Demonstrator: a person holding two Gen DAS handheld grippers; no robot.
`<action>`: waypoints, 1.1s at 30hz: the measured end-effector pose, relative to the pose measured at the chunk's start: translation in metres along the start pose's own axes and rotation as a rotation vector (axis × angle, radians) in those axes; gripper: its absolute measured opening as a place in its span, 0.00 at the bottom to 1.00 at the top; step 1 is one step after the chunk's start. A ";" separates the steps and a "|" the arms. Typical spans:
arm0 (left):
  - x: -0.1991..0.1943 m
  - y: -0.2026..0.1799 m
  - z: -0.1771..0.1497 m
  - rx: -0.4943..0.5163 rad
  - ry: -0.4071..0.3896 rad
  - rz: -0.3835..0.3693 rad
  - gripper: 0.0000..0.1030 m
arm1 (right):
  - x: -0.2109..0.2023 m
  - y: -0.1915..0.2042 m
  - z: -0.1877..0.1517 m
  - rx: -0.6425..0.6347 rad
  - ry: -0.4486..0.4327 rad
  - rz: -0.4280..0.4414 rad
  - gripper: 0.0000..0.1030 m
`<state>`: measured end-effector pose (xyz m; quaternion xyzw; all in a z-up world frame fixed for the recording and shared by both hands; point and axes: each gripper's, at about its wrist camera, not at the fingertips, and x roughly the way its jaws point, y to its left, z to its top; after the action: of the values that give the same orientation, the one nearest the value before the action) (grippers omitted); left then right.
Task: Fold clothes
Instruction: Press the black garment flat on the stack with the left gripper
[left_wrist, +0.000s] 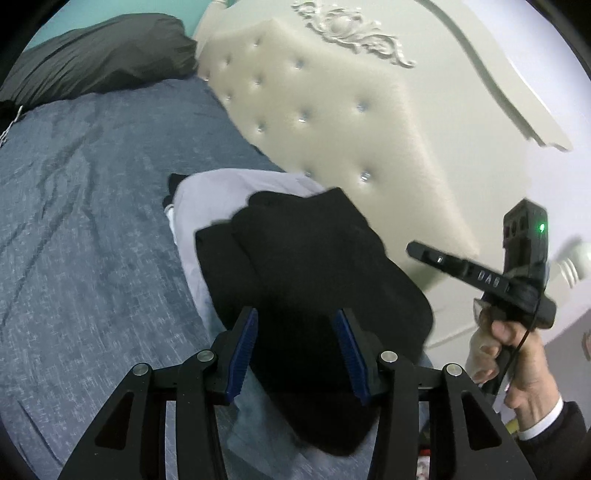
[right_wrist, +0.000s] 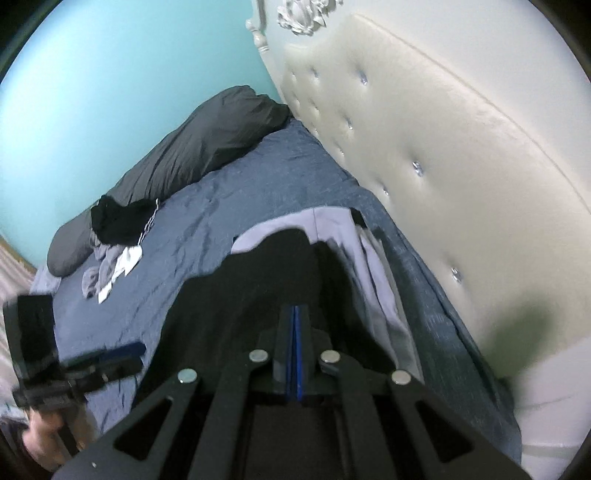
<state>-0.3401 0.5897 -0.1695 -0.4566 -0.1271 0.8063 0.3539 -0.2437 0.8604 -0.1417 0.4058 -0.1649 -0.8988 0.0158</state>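
Both tools angled down, above black garment (left_wrist: 314, 266)

Open blue bedspread (left_wrist: 92, 221) lies left of the folded pile (left_wrist: 314, 266); the headboard (left_wrist: 332, 122) blocks the right.

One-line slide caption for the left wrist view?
Left gripper open above a folded black garment on a lilac one, right gripper shut beside the headboard.
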 end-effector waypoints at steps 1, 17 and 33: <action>-0.001 -0.003 -0.004 0.006 0.005 -0.004 0.47 | -0.005 0.000 -0.007 -0.001 -0.006 0.005 0.00; 0.017 -0.002 -0.040 0.019 0.035 0.031 0.49 | -0.007 -0.028 -0.072 0.107 -0.069 0.013 0.00; -0.004 -0.012 -0.032 0.046 0.002 0.056 0.48 | -0.026 -0.023 -0.074 0.159 -0.141 -0.032 0.00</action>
<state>-0.3069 0.5918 -0.1784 -0.4524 -0.0955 0.8182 0.3416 -0.1695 0.8652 -0.1753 0.3443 -0.2298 -0.9093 -0.0421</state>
